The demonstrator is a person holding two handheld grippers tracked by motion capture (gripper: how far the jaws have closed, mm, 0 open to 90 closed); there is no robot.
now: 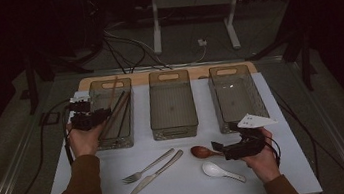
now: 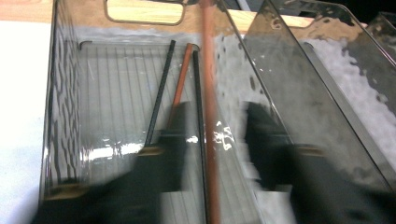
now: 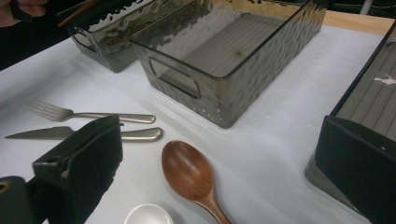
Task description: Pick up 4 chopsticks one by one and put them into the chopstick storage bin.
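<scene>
Your left gripper [image 2: 212,154] hangs over the left bin [image 1: 126,85], jaws apart around the reddish chopstick [image 2: 208,107] running near-to-far between them without touching, while your right gripper [image 1: 230,149], jaws wide, waits beside the wooden spoon [image 3: 189,173]

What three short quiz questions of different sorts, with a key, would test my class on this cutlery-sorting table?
1. True or false: the middle bin holds chopsticks.
2. Which utensil lies nearest the right gripper? A fork; B wooden spoon; C knife.
3. Fill in: the left gripper is over the ___ bin, its jaws apart around a reddish chopstick.

Key: 1 false, it is empty; the chopsticks lie in the left bin. 2 B. 3 left.
</scene>
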